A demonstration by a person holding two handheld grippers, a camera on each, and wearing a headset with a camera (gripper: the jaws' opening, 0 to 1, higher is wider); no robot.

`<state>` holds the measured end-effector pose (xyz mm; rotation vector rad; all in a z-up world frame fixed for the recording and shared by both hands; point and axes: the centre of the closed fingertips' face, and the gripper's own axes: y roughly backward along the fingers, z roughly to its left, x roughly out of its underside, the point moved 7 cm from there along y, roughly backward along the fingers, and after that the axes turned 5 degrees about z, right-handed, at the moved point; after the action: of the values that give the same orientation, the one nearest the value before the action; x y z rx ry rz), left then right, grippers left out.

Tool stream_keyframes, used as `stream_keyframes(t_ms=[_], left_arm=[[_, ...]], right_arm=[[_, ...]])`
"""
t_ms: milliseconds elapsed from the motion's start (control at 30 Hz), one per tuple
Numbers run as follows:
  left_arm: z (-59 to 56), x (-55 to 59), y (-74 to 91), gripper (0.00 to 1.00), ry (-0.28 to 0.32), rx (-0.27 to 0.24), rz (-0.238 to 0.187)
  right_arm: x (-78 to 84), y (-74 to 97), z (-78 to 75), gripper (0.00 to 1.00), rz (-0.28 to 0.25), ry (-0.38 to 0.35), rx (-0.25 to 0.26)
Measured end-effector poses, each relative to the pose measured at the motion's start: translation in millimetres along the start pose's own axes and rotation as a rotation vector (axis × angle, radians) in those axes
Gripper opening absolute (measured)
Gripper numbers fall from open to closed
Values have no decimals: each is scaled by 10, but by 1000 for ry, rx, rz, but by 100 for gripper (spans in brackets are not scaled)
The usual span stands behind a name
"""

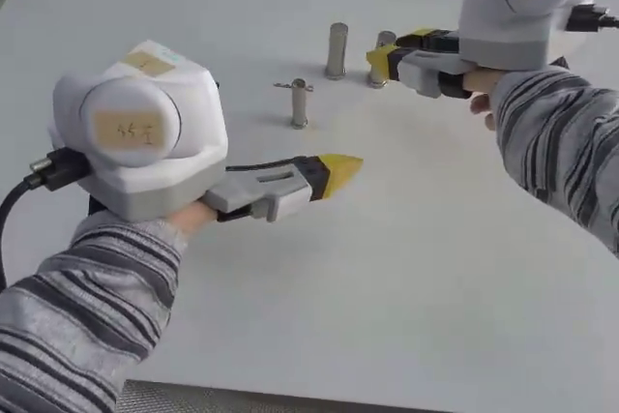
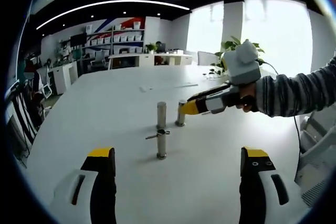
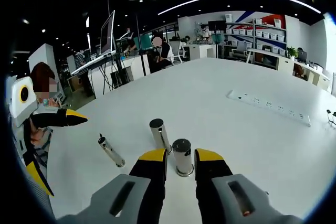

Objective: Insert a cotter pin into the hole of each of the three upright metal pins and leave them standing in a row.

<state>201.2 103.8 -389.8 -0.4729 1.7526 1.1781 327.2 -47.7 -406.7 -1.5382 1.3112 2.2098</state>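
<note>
Metal pin [image 3: 182,157] near the far edge of the worktop [image 1: 406,268] is pinched by the right gripper [image 3: 181,156]; left gripper [image 2: 178,153] spread wide, facing the cottered pin [image 2: 161,144].

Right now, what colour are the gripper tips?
Yellow over black; clearest on the left gripper in the head view.

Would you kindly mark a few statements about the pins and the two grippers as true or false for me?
1. The near pin stands upright with a cotter pin through it. True.
2. The rear pin also carries one. False: it is bare.
3. The left gripper has its jaws shut. False: they stand wide apart.
4. The right gripper has its jaws on either side of the third pin. True.
</note>
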Motion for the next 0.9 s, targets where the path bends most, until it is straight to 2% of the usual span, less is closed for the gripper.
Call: stream_keyframes(t_ms=[100, 167, 233, 567, 700, 900], left_arm=[[-74, -20, 23, 99, -48, 35, -22], [-103, 6, 41, 99, -90, 52, 0], [-110, 26, 52, 99, -99, 53, 13], [-127, 52, 157, 99, -90, 59, 12], [-127, 60, 176, 99, -71, 56, 14], [-144, 68, 193, 99, -74, 61, 15]], right_arm=[[0, -5, 3, 14, -17, -63, -16], [6, -8, -5, 11, -7, -59, -5], [0, -9, 13, 10, -9, -54, -6], [-28, -17, -31, 8, 10, 76, -16], [-16, 9, -17, 8, 15, 104, -52], [62, 119, 78, 8, 22, 200, -113]])
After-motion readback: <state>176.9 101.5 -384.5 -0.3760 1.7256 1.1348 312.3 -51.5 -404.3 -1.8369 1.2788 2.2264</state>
